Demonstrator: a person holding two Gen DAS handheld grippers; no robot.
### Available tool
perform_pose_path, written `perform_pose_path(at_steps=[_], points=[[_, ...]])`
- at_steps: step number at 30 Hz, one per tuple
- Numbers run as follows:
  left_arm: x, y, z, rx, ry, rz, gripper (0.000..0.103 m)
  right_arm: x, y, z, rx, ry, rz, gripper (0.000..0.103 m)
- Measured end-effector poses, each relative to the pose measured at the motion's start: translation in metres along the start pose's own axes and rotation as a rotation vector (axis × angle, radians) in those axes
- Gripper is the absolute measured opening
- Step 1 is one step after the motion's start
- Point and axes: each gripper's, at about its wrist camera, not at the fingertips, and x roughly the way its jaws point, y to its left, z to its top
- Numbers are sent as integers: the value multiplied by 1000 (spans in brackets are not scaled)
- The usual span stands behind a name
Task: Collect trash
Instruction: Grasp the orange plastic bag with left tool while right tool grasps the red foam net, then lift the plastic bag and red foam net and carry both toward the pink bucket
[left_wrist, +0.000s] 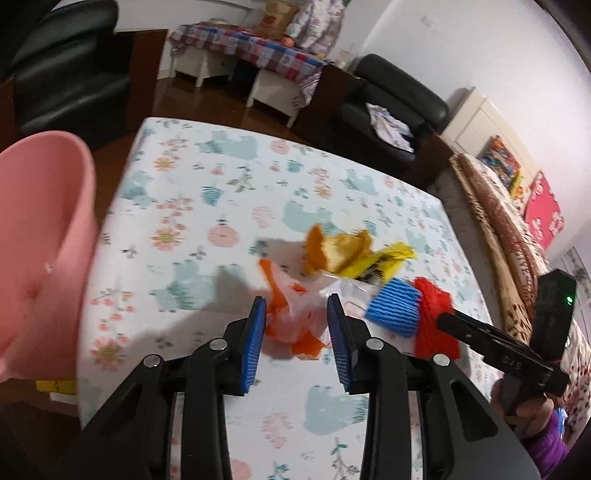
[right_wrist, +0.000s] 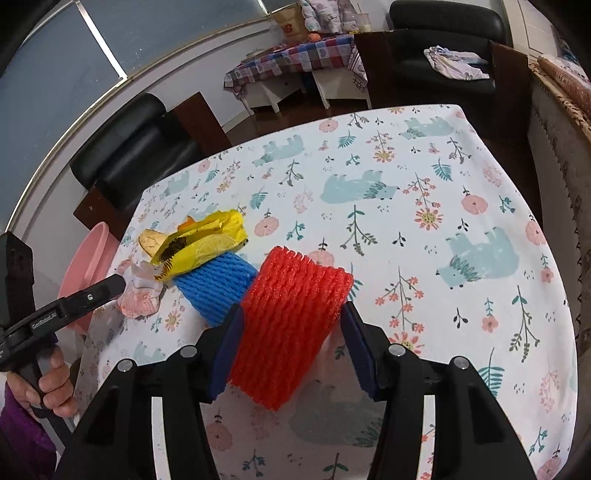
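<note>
Trash lies in a heap on the flowered tablecloth (left_wrist: 207, 177): an orange-and-clear plastic wrapper (left_wrist: 295, 321), an orange peel (left_wrist: 332, 251), a yellow wrapper (left_wrist: 388, 260), a blue foam net (left_wrist: 397, 308) and a red foam net (left_wrist: 436, 317). My left gripper (left_wrist: 297, 332) is open, its jaws on either side of the orange-and-clear wrapper. My right gripper (right_wrist: 291, 347) is open around the red foam net (right_wrist: 291, 314), its pads (right_wrist: 227, 350) beside the net's two sides. The blue net (right_wrist: 218, 284) and yellow wrapper (right_wrist: 207, 247) lie to its left.
A pink bin (left_wrist: 40, 251) stands off the table's left edge, also in the right wrist view (right_wrist: 86, 266). Black chairs (left_wrist: 388, 107), a checkered side table (left_wrist: 258, 48) and a sofa (left_wrist: 509, 229) surround the table (right_wrist: 443, 192).
</note>
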Motion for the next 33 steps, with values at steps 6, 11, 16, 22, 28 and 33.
perform_pose_path(at_steps=[6, 11, 16, 22, 28, 33], points=[[-7, -19, -12, 98, -34, 5, 21, 0, 1, -1, -1, -5, -3, 54], [-20, -22, -13, 105, -86, 32, 19, -9, -2, -9, 29, -9, 16, 54], [-33, -25, -16, 117, -115, 45, 19, -18, 3, -17, 11, -13, 6, 54], [-41, -25, -21, 117, -116, 35, 19, -30, 6, -23, -13, -32, 10, 54], [-48, -27, -25, 104, -126, 15, 19, -29, 18, -8, -91, -53, 7, 54], [-55, -29, -28, 110, -143, 11, 19, -47, 12, -12, -30, -98, -13, 54]])
